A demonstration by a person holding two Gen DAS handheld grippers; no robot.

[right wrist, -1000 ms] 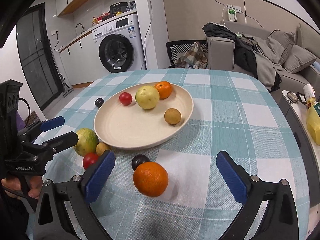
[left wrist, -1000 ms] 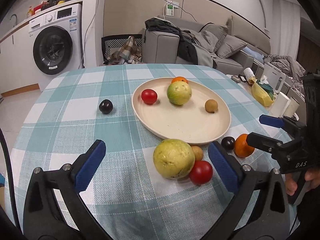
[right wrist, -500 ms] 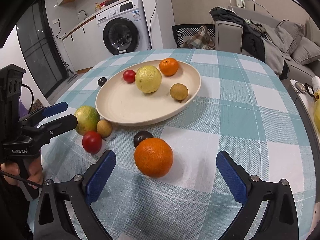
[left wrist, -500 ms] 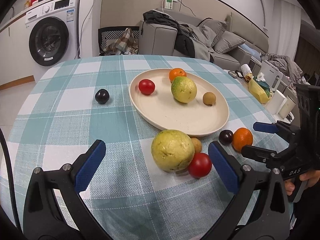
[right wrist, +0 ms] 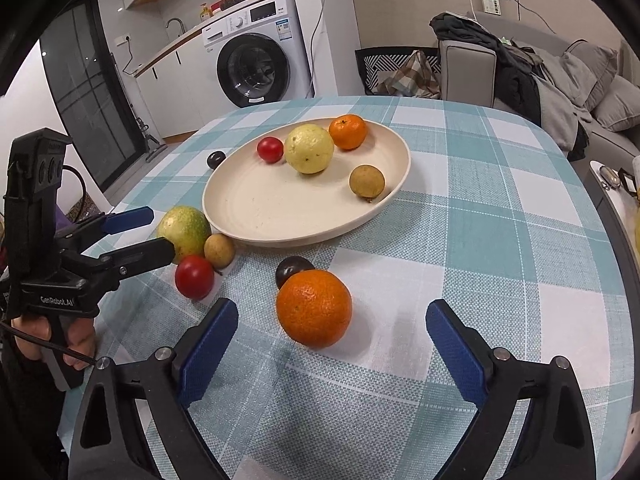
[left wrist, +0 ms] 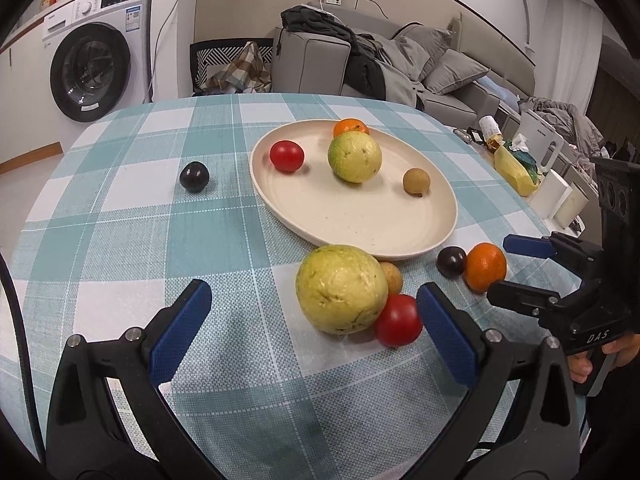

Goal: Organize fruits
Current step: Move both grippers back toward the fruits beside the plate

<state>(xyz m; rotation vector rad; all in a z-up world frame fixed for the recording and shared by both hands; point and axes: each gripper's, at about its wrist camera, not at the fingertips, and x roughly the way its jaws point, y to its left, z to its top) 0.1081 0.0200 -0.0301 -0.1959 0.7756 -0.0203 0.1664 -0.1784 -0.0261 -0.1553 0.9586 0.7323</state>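
Here, my left claw (left wrist: 314, 334) hangs low over the checked tablecloth (left wrist: 132, 216), jaws spread wide and empty. Ahead of it, between the blue pads, sits a big yellow-green guava (left wrist: 341, 289). A red tomato (left wrist: 398, 320) touches the guava's right side, close to my right-hand pad. A small tan longan (left wrist: 393, 277) is tucked behind the two, near the plate's front rim.

My right claw (right wrist: 331, 346) is also wide open, holding nothing. A large orange (right wrist: 314, 307) rests on the cloth between its pads, nearer the left one, touching neither. A dark plum (right wrist: 293, 269) sits just behind the orange, touching it or nearly so.

The cream plate (right wrist: 256, 208) lies beyond both clusters, mid-table. On it: a red tomato (right wrist: 270, 149), a pale yellow guava (right wrist: 309, 149) beside it, a small orange (right wrist: 347, 131) behind the guava at the far rim, and a tan longan (right wrist: 367, 183) apart, toward the right edge.

A second dark plum (left wrist: 194, 176) lies alone on the cloth, left of the plate, apart from it.

Background: washing machine (left wrist: 94, 64), grey sofa (left wrist: 452, 68) piled with clothes.
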